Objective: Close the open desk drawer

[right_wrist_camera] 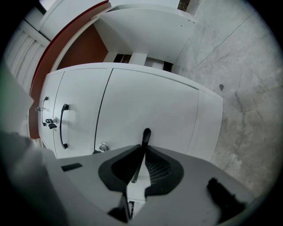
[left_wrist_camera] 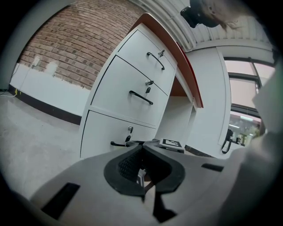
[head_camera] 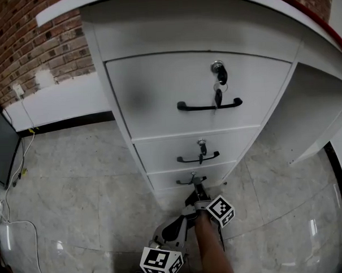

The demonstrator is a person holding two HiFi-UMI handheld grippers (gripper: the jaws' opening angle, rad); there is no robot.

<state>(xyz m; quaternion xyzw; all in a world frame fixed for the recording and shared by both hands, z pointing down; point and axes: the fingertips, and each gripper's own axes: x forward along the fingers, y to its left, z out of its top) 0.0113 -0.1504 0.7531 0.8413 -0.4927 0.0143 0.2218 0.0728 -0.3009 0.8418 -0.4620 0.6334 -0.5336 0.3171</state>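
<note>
White table (head_camera: 154,5) against a brick wall (head_camera: 31,43), standing on a pale stone floor (head_camera: 76,177). Under its top we note a stack of three drawers.

Top drawer (head_camera: 152,94): black handle, key (head_camera: 218,74) in the lock.

Middle drawer (head_camera: 160,153): the same fittings, smaller in the head view.

Bottom drawer (right_wrist_camera: 150,101): lowest, just above the floor. As far as we can tell, its front looks level with the two above. All three fronts hide their insides, so we record no contents.

Right gripper (right_wrist_camera: 142,148): held level at the bottom drawer, jaws closed on the black handle (right_wrist_camera: 146,133), which stands out between the pads.

Left gripper (left_wrist_camera: 142,145): low, behind and to the left of the right one, clear of the drawers. Its jaws are pressed together with nothing between them.
</note>
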